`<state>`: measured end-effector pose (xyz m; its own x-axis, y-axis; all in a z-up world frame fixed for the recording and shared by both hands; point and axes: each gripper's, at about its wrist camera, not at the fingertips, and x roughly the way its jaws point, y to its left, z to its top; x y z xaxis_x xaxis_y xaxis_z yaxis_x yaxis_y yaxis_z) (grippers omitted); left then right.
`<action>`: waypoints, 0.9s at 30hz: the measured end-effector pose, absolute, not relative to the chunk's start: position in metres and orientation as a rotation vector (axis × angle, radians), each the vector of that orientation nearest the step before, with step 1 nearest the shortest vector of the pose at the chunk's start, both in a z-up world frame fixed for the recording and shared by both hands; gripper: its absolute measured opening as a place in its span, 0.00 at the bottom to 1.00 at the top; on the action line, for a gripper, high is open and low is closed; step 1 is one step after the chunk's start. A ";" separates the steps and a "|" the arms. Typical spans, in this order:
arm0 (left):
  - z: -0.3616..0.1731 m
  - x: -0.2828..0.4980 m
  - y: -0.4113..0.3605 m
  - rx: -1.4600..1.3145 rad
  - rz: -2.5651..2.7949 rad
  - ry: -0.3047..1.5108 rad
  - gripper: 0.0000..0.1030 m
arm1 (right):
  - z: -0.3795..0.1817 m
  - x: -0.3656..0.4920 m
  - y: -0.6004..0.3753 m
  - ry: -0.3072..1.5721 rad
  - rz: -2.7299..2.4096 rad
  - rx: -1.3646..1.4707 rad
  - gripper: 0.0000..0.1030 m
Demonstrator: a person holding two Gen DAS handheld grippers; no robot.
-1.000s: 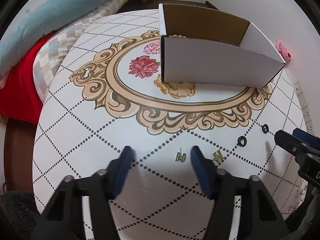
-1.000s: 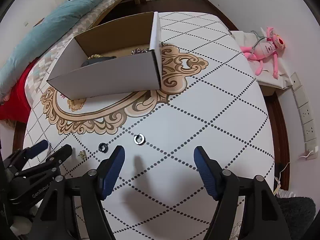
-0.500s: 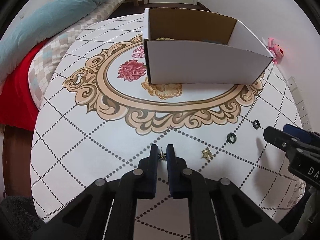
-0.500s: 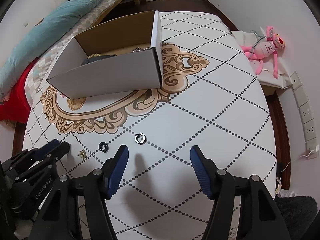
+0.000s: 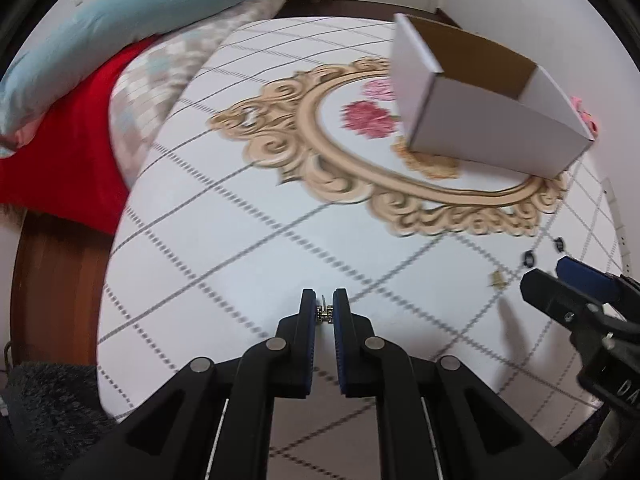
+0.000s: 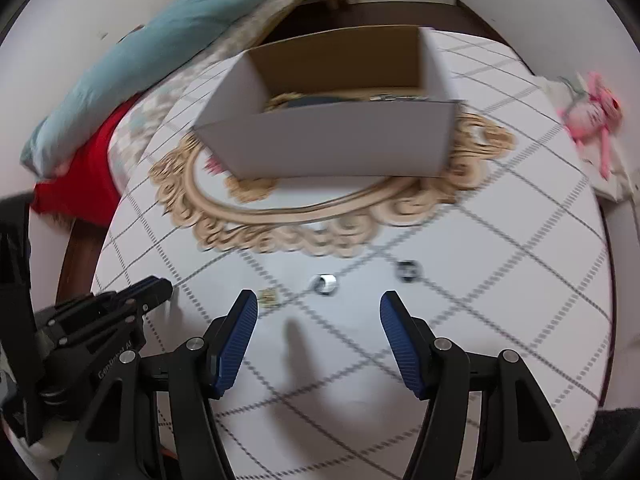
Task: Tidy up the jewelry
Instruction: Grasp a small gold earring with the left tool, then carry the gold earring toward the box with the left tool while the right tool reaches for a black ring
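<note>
On the patterned table point(image 5: 240, 184), the left gripper point(image 5: 325, 308) has its blue pads pinched on a small gold earring point(image 5: 324, 314), held at the tips clear of the box. The right gripper point(image 6: 318, 332) hangs above the tabletop with its fingers spread wide and nothing between them. The white cardboard box point(image 6: 332, 148) stands at the middle of the table, and some jewelry already lies inside it (too blurred to name piece by piece). Judging by that, the sorting is partly done: left on the table are a second gold earring point(image 6: 267, 297) and two dark rings point(image 6: 325, 283) point(image 6: 408, 270), all just ahead of the right gripper, plus the earring now held, which has yet to reach the box.
</note>
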<state>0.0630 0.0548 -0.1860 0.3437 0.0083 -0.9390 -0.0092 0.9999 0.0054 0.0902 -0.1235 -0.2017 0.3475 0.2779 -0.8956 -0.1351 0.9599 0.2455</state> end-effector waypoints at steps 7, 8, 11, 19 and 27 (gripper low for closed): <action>-0.188 0.060 0.070 -0.023 0.035 1.219 0.06 | -0.214 0.082 -0.079 1.166 0.305 -0.019 0.40; -0.188 0.061 0.071 -0.025 0.035 1.219 0.06 | -0.216 0.082 -0.075 1.166 0.304 -0.040 0.35; -0.189 0.061 0.073 -0.035 0.033 1.221 0.06 | -0.219 0.080 -0.066 1.137 0.290 -0.114 0.27; -0.189 0.062 0.073 -0.043 0.033 1.223 0.06 | -0.220 0.078 -0.062 1.091 0.287 -0.185 0.08; -0.158 0.068 0.057 -0.072 -0.034 1.177 0.06 | -0.188 0.081 -0.087 1.052 0.292 -0.067 0.00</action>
<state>0.0679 0.0567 -0.1583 0.3837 -0.0647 -0.9212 -0.0111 0.9971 -0.0747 0.0811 -0.0867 -0.1882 0.4613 0.2051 -0.8632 -0.2688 0.9595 0.0843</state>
